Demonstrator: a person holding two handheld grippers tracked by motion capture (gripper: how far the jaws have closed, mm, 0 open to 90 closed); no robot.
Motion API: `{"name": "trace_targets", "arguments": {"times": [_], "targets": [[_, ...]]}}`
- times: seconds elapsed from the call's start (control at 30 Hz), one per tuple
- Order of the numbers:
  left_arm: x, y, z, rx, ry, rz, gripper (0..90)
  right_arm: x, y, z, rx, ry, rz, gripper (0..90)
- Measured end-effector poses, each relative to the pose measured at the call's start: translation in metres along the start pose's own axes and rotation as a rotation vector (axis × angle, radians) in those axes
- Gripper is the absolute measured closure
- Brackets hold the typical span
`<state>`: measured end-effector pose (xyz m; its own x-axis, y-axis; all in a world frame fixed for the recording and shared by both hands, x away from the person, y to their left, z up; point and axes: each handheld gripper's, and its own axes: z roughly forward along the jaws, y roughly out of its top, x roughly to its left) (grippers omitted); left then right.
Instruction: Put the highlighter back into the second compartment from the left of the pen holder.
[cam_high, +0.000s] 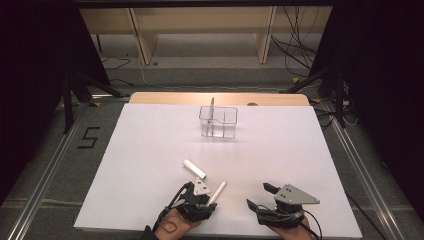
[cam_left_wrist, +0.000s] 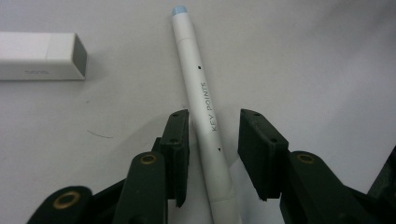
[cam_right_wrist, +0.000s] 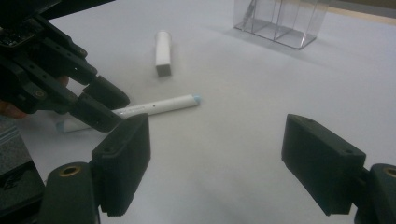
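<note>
Left gripper (cam_left_wrist: 212, 156) straddles the white pen (cam_left_wrist: 203, 116), jaws not yet clamped; should centre on barrel before squeezing, while right gripper (cam_right_wrist: 229, 168) idles wide open.

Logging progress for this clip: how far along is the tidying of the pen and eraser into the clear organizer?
Early stage. Done: one slim item already stands in the clear organizer. In hand: the left gripper straddles the white pen lying on the table, one pad at the barrel, the other with a gap, not yet lifted. Left: the pen and the white eraser both remain on the sheet; the right gripper waits open.
</note>
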<state>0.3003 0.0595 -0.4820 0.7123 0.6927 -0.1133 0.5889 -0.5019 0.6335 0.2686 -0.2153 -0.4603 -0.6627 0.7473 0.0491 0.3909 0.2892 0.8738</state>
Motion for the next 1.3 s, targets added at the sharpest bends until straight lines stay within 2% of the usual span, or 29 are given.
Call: {"name": "trace_targets", "arguments": {"times": [0.5, 0.7, 0.87, 0.97, 1.13, 1.3], "targets": [[0.001, 0.001, 0.002, -0.001, 0.003, -0.039, 74.2, 0.001, 0.000, 0.001, 0.006, -0.003, -0.008, 25.2], [0.001, 0.001, 0.002, 0.000, 0.007, -0.030, 76.7, 0.001, 0.000, 0.002, 0.006, -0.001, -0.010, 25.3], [0.003, 0.001, 0.002, 0.000, 0.000, -0.031, 77.6, 0.001, 0.000, 0.002, 0.006, -0.001, -0.007, 25.3], [0.006, 0.002, 0.001, 0.000, -0.018, -0.039, 77.8, 0.001, 0.000, 0.001, 0.005, 0.001, -0.006, 25.3], [0.014, 0.003, 0.000, -0.024, -0.033, -0.080, 77.9, 0.000, 0.000, 0.000, -0.004, 0.009, 0.004, 25.3], [0.020, 0.005, -0.009, -0.083, -0.047, -0.103, 77.9, 0.000, 0.001, 0.000, -0.013, 0.019, 0.014, 25.3]]}}
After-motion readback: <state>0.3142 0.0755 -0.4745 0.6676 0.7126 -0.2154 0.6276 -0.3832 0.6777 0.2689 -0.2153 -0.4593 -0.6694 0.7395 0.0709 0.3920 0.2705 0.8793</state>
